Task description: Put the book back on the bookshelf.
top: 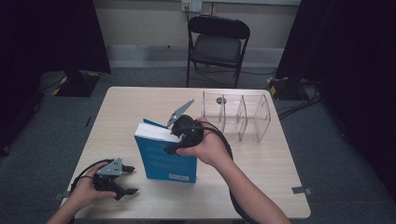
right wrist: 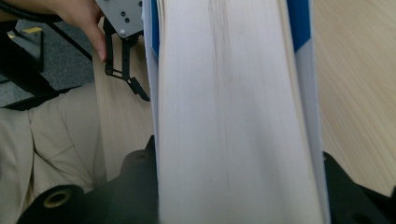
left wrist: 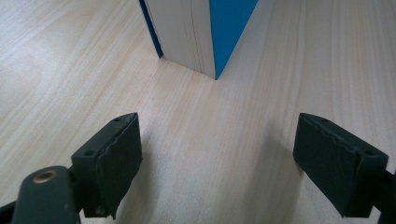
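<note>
Thick, stiff and likely heavy, the book (top: 166, 154) stands upright — right tongs (top: 180, 140) pinch its top edge across the pages, left tongs (top: 125, 179) spread beside it.

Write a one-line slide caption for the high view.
Right gripper clamps an upright blue book on the table; left gripper rests open nearby.

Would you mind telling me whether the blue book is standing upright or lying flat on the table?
Upright. The blue book stands on its bottom edge on the table, page block facing up, with the right tool clamped over its top edge.
</note>
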A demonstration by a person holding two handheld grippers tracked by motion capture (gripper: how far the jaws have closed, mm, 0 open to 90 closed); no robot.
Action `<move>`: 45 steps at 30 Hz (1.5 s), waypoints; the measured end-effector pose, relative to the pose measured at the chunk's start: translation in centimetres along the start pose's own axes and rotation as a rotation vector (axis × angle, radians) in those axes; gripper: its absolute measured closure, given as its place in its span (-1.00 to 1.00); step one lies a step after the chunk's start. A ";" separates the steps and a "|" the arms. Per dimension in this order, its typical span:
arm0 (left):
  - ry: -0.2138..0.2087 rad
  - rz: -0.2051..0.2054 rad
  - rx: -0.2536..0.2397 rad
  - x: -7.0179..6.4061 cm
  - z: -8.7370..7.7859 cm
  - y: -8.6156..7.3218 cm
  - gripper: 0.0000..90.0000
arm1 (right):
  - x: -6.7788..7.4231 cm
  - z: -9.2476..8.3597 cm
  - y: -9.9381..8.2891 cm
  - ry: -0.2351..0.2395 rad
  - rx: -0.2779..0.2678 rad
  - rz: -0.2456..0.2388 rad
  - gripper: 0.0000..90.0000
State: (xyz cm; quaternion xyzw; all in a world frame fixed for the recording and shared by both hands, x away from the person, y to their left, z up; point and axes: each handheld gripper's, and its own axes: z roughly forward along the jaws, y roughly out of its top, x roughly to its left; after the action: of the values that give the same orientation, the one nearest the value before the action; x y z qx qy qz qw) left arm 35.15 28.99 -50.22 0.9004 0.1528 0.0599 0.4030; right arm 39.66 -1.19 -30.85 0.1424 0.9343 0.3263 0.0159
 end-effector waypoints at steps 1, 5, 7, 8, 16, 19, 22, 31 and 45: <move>0.000 -0.001 0.000 0.0 0.0 0.0 -0.66 | 0.0 0.0 0.0 -0.003 -0.003 -0.008 0.30; -0.002 0.001 0.004 0.0 0.0 0.0 -0.66 | 0.4 0.1 0.2 -0.022 0.051 -0.030 0.30; -0.005 0.002 0.004 0.0 0.0 0.0 -0.67 | 0.5 0.2 0.2 -0.028 0.052 -0.020 0.32; -0.005 0.004 0.007 0.0 0.0 0.0 -0.69 | 0.4 0.1 0.2 -0.029 0.055 -0.016 0.33; -0.005 0.003 0.004 -0.1 0.1 0.1 -0.74 | 0.6 0.0 0.1 -0.020 0.049 -0.023 0.36; -0.006 0.002 0.004 -0.1 0.1 0.1 -0.74 | 0.8 0.0 -0.1 -0.023 0.040 -0.022 0.37; -0.006 0.003 0.005 -0.1 0.1 0.1 -0.74 | 0.9 -0.1 -0.1 -0.022 0.038 -0.015 0.37; -0.007 0.005 0.008 -0.1 0.1 0.1 -0.76 | 0.6 -1.4 -1.0 -0.023 0.048 0.083 0.37; -0.013 0.008 0.024 -0.3 0.2 0.2 -0.83 | -0.4 -6.2 -2.5 -0.107 0.060 0.192 0.37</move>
State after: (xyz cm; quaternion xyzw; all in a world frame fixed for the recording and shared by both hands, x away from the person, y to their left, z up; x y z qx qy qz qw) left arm 35.00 28.62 -50.20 0.9061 0.1473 0.0537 0.3930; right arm 38.58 -6.97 -27.52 0.2491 0.9235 0.2901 0.0302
